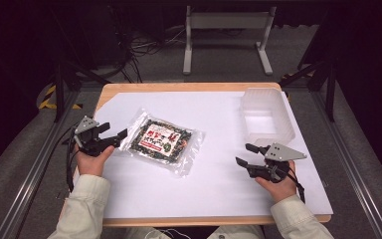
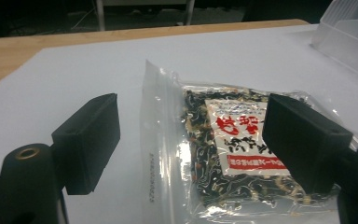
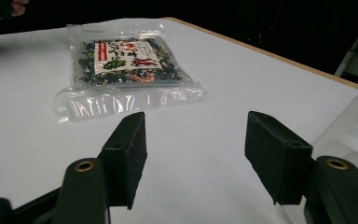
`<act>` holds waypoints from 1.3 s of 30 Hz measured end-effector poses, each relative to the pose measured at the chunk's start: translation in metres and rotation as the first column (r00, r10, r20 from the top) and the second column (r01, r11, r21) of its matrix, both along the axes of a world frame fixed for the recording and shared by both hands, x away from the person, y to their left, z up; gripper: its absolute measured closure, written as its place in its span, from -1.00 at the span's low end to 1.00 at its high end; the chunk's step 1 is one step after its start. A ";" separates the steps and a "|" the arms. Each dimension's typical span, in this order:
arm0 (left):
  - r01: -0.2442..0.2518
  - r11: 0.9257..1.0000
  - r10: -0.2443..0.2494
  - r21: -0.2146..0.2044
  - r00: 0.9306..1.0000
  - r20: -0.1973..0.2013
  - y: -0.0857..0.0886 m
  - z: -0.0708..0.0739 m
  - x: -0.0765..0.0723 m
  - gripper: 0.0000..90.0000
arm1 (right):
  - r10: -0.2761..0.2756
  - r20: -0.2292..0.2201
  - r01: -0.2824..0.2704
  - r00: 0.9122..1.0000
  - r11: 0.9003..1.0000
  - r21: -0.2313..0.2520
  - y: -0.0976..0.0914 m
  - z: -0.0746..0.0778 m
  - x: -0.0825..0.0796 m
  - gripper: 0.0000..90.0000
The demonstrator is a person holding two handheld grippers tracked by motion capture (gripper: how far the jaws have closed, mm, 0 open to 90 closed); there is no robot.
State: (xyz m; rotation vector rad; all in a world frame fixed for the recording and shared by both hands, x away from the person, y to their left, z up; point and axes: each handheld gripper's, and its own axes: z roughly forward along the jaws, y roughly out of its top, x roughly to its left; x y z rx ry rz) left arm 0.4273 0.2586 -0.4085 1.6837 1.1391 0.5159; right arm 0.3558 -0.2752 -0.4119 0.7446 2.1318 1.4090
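A clear plastic packet [image 1: 163,141] of dark dried food with a red-and-white label lies flat on the white sheet [image 1: 214,184], left of centre. My left gripper [image 1: 113,131] is at the packet's left edge, open. In the left gripper view the packet [image 2: 223,140] lies on the sheet between and beyond the wide-apart jaws of that gripper [image 2: 193,126]. My right gripper [image 1: 243,154] hovers open at the right, a hand's width from the packet, with nothing between its jaws. From the right gripper [image 3: 198,149] the packet [image 3: 121,60] lies ahead to the left.
An empty translucent plastic tub [image 1: 266,117] stands at the back right of the sheet, just beyond the right gripper; its wall [image 3: 354,126] is close on that gripper's right. The wooden table edge [image 1: 179,87] borders the sheet. A metal stand [image 1: 226,22] is on the floor behind.
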 end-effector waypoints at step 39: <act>0.037 0.999 -0.044 -0.030 0.961 -0.273 -0.002 -0.049 0.020 -0.21 | 0.011 -0.005 -0.011 1.000 1.000 -0.029 0.001 -0.003 -0.001 -0.13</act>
